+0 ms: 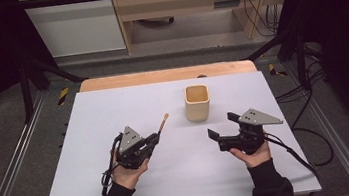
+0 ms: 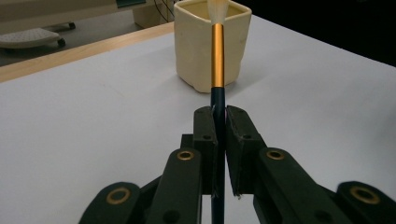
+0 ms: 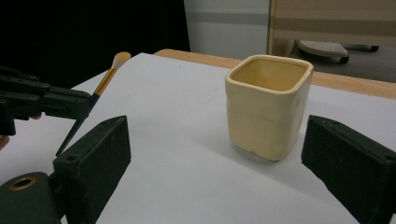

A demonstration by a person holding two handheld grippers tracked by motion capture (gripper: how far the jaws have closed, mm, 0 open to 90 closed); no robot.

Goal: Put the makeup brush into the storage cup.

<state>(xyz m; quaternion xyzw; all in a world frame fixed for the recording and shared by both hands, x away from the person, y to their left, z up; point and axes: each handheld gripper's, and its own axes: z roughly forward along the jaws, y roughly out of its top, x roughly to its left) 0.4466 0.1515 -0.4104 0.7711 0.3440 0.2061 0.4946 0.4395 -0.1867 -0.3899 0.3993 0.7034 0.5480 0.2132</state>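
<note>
While left tongs (image 2: 219, 135) pinch brush (image 2: 217, 56) | bristles toward cup (image 2: 196, 56) | right tongs (image 3: 215, 163) spread

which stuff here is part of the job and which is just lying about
In the job: brush clamped in the left gripper; cream cup; open right gripper by it.

Lying about: white table underneath; wheeled base on the floor behind.

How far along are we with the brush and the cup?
Done: the left gripper has the makeup brush clamped by its dark handle, bristles pointing toward the cream square cup. In hand: the brush is held off the white table, short of the cup. Left: getting it into the cup, which looks empty. The right gripper is open, facing the cup.
</note>
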